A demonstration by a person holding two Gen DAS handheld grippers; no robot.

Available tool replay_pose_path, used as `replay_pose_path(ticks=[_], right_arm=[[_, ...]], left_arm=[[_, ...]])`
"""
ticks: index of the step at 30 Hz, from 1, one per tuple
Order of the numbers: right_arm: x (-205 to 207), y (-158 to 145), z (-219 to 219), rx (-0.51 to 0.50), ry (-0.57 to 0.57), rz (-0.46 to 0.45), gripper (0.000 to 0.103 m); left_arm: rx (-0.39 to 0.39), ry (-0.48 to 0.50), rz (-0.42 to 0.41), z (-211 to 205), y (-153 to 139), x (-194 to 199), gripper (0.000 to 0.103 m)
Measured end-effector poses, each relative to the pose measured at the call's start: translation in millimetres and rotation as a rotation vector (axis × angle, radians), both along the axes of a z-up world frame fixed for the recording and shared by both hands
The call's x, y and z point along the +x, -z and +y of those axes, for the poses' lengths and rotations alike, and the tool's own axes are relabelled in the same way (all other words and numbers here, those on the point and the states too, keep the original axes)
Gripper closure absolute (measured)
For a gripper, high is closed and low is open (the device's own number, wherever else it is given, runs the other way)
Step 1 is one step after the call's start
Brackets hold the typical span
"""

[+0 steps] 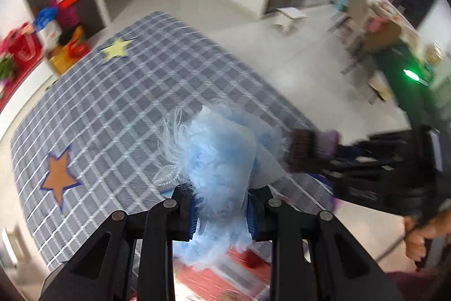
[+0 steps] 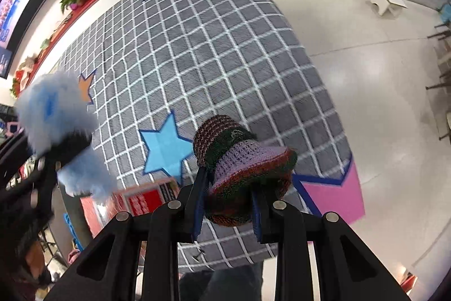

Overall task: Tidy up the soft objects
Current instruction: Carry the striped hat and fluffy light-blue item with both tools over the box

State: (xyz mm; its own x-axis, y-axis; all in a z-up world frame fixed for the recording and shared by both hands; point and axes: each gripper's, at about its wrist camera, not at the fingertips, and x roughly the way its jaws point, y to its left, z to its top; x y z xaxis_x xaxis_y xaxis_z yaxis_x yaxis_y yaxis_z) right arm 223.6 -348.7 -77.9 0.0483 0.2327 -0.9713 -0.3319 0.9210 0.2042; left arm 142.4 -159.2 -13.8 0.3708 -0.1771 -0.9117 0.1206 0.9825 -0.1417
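Your left gripper (image 1: 221,212) is clamped on a fluffy blue plush (image 1: 217,157), which bulges out above the blue finger pads (image 1: 191,212) in the lower centre of the left wrist view. The plush is pale blue with long shaggy fibres, whiter wisps on its left side, and it hangs in the air above the checked cloth (image 1: 135,92). In the right wrist view you see the same plush at the left edge of the frame, blurred, with the black fingers of the other gripper under it.

Your right gripper (image 2: 228,209) is closed on a knitted hat (image 2: 242,160) in the lower centre of its own view. There the hat shows a lilac brim and bands of dark green, maroon and pink. The left wrist view shows only a blurred striped end of it at centre right.

Only the right view shows the light blue star (image 2: 165,148) and the pink star (image 2: 335,196) on the cloth. Both views show the yellow star (image 1: 117,47) toward the upper left and the orange star (image 1: 57,177) at the left. Your right hand (image 1: 420,239) appears at the lower right edge of the left view.
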Motion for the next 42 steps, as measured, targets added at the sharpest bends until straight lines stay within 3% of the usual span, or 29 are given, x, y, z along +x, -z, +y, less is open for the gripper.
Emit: replay_pose_path(ticks=[6, 9, 12, 17, 22, 30, 35, 42], right_arm=[[-39, -1, -26, -0.033, 0.004, 0.015, 0.074], [-72, 1, -24, -0.028, -0.054, 0.049, 0.074], [-104, 1, -10, -0.006, -0.166, 0.089, 0.074], [-144, -11, 37, 0.021, -0.402, 0.087, 0.074], [-167, -41, 101, 0.062, -0.626, 0.035, 0.074], [-214, -75, 206, 0.132, -0.902, -0.017, 0.074], [-252, -86, 256, 0.161, -1.020, -0.026, 0.074], [-303, -79, 282, 0.159, -1.150, -0.010, 0.075]], left_arm=[[-0.042, 0.140, -0.011, -60, -28, -46, 0.073], [-0.030, 0.139, -0.030, -61, -36, -80, 0.073], [-0.025, 0.079, -0.038, -44, -39, -111, 0.073], [0.009, -0.140, -0.031, 10, -32, -149, 0.073], [0.025, -0.451, -0.034, 71, -38, -191, 0.073], [0.071, -0.813, -0.040, 125, -52, -271, 0.073], [0.104, -0.944, -0.029, 131, -57, -306, 0.073], [0.164, -0.996, 0.005, 127, -57, -332, 0.073]])
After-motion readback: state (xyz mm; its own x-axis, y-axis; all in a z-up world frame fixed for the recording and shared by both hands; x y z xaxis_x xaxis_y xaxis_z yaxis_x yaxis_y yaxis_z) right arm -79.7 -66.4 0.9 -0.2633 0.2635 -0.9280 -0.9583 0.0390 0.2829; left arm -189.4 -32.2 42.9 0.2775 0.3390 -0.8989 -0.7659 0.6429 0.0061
